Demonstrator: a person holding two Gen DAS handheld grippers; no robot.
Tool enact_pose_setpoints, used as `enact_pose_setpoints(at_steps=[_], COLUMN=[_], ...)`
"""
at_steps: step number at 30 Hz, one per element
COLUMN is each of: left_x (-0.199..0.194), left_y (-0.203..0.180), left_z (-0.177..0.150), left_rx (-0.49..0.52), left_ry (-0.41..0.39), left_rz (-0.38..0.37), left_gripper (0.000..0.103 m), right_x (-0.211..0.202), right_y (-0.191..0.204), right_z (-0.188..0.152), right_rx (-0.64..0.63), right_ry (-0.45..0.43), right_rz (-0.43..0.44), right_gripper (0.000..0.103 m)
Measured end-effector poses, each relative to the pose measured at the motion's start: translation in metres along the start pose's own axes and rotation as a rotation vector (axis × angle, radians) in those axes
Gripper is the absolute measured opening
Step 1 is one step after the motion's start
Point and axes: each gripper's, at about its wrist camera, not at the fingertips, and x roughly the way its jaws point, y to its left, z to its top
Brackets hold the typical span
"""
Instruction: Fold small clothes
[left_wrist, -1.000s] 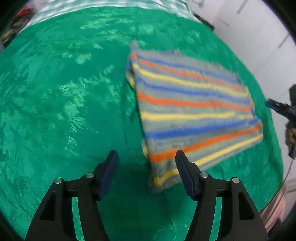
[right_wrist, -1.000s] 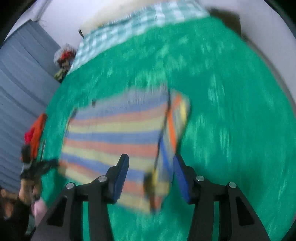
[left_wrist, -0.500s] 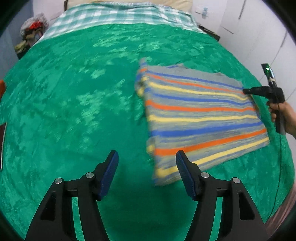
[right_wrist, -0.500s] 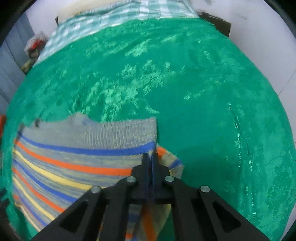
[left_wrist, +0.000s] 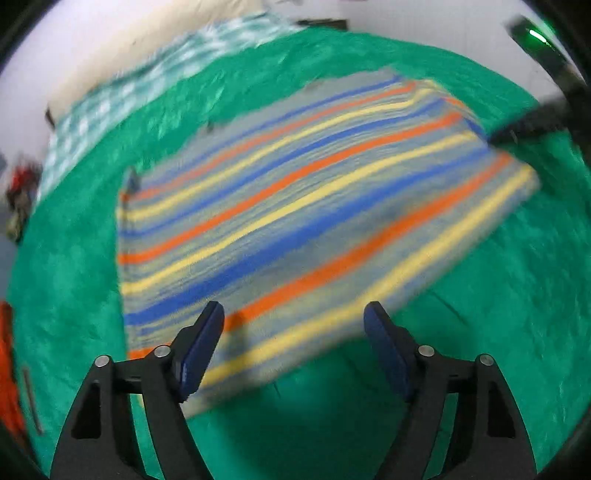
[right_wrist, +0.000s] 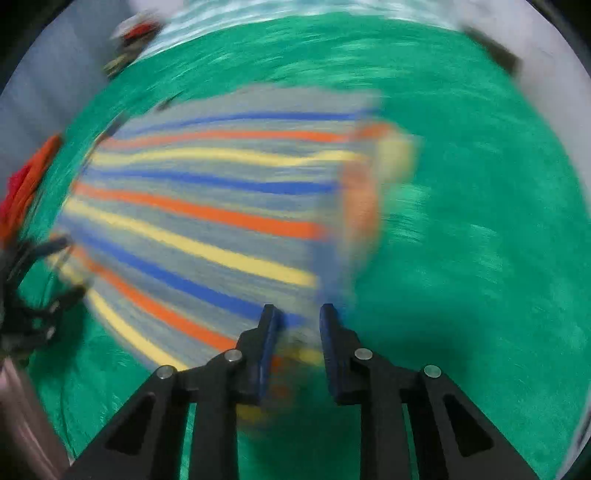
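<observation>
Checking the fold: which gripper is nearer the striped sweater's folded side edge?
Right gripper: opening over that edge of the striped sweater. Left gripper is opening over the hem.

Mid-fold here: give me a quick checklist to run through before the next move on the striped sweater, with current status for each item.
1. Striped knit sweater lying on the green bedspread: ok.
2. Left gripper clear of cloth: ok, jaws opening, pads not pressing the near hem.
3. Right gripper grip on the sweater's corner: cannot tell; jaws opening, blurred cloth between them.
4. Right-side edge folded flat: not ok, a flap bunches there.
5. Sharp view: not ok, both cameras blurred.
</observation>
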Motion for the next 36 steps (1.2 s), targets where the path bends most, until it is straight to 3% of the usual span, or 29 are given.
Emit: enact_pose_setpoints(at_steps=[1, 2, 5, 6, 10, 13, 14, 15, 16, 17, 18, 20, 25, 30, 36], left_x=[-0.01, -0.017, -0.025, -0.021, 0.014, 0.032, 0.033, 0.035, 0.036, 0.036, 0.036, 0.028, -0.028, -0.058, -0.045], left_y=[-0.006, -0.013, -0.051, -0.067, -0.149, -0.166, -0.161, -0.155, -0.15, -0.141, -0.132, -0.109, -0.033, 0.053, 0.117], left_z=[0.003, 0.01, 0.039, 0.046, 0.071, 0.078, 0.082, 0.085, 0.088, 0.091, 0.093, 0.093, 0.064, 0.002, -0.071], left_rx=[0.008, 0.009, 0.009, 0.022, 0.195, 0.208, 0.173, 0.127, 0.092, 0.05, 0.015, -0.087, -0.335, -0.591, -0.835], left_ry=[-0.023, -0.048, -0.106, -0.107, -0.068, -0.11, -0.112, -0.108, -0.109, -0.108, -0.103, -0.122, -0.239, -0.246, -0.178], left_rz=[-0.03, -0.063, -0.187, -0.228, -0.287, -0.279, -0.305, -0.331, -0.348, -0.358, -0.354, -0.4, -0.412, -0.38, -0.299], left_gripper=[0.083, 0.085, 0.088, 0.088, 0.083, 0.078, 0.071, 0.057, 0.044, 0.011, 0.01, 0.008, 0.008, 0.008, 0.008], right_x=[-0.008, -0.022, -0.034, -0.029, 0.022, 0.051, 0.057, 0.063, 0.072, 0.077, 0.072, 0.064, 0.013, -0.009, 0.034], right_y=[-0.011, -0.024, -0.047, -0.054, -0.059, -0.061, -0.063, -0.063, -0.063, -0.063, -0.069, -0.061, -0.022, 0.076, 0.219], right_z=[0.003, 0.007, 0.025, 0.037, 0.077, 0.087, 0.09, 0.095, 0.104, 0.108, 0.107, 0.112, 0.131, 0.166, 0.194], right_rx=[0.024, 0.045, 0.128, 0.168, 0.257, 0.309, 0.325, 0.347, 0.374, 0.405, 0.413, 0.383, 0.293, 0.181, 0.056], right_ry=[-0.021, -0.061, -0.112, -0.108, 0.008, 0.05, 0.043, 0.032, 0.022, 0.014, 0.009, -0.016, -0.11, -0.125, -0.059], right_rz=[-0.039, -0.016, 0.113, 0.189, 0.324, 0.432, 0.465, 0.493, 0.51, 0.526, 0.512, 0.458, 0.434, 0.521, 0.555], right_gripper=[0.029, 0.031, 0.065, 0.067, 0.067, 0.056, 0.053, 0.046, 0.032, 0.021, 0.009, 0.009, 0.009, 0.009, 0.009])
